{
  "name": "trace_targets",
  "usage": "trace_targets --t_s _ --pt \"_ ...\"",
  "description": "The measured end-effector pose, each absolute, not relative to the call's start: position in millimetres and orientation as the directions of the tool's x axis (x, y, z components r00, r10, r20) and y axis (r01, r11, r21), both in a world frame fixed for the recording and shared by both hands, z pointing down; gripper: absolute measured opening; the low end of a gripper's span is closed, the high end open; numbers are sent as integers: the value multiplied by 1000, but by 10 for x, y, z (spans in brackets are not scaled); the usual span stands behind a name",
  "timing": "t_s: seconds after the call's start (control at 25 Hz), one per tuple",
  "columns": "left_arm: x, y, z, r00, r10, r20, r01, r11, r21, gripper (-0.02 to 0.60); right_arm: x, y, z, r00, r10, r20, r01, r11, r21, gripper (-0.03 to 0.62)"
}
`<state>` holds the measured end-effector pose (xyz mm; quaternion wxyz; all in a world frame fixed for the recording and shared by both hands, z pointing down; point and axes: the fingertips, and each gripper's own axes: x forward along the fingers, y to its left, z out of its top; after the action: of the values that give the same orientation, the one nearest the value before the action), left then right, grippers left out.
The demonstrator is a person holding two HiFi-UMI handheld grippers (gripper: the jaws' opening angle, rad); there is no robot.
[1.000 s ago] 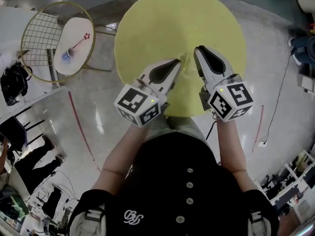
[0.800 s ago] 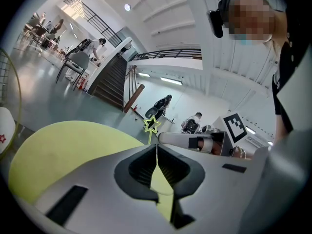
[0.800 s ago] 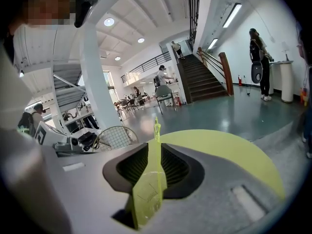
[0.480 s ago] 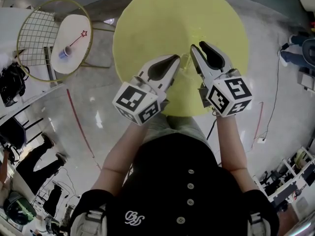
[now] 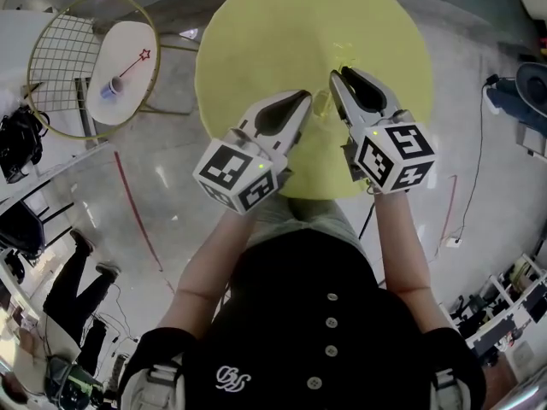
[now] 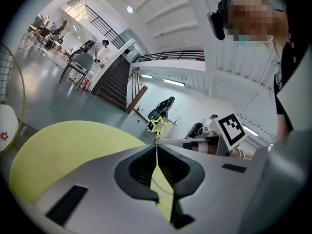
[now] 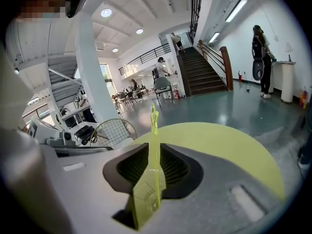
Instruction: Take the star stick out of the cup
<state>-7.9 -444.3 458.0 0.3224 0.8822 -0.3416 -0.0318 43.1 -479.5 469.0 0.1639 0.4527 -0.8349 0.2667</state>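
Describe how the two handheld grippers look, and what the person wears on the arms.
The left gripper and right gripper match: pale grey tapered shells with black insets, black ribbed pads inside, and a rear cube bearing black-and-white square markers and a small green light. The person wears a black buttoned top with a white emblem; the forearms are bare.

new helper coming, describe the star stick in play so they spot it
Find the round yellow table. Over it, between left claw and right claw, stands a thin yellow-green star stick. The other stick, on the white side table, is red.
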Motion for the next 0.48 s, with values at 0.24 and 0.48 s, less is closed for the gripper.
trace_targets --t_s 0.24,0.48 --pt "-160 -4427 4592 754 -635 169 -598 -557 577 18 379 -4814 4694 -547 -673 498 -836 466 -290 33" --pt "-179 -4377 4524 750 -640 167 -604 -559 568 18 385 -4779 4632 -552 -674 491 -832 484 -271 17"
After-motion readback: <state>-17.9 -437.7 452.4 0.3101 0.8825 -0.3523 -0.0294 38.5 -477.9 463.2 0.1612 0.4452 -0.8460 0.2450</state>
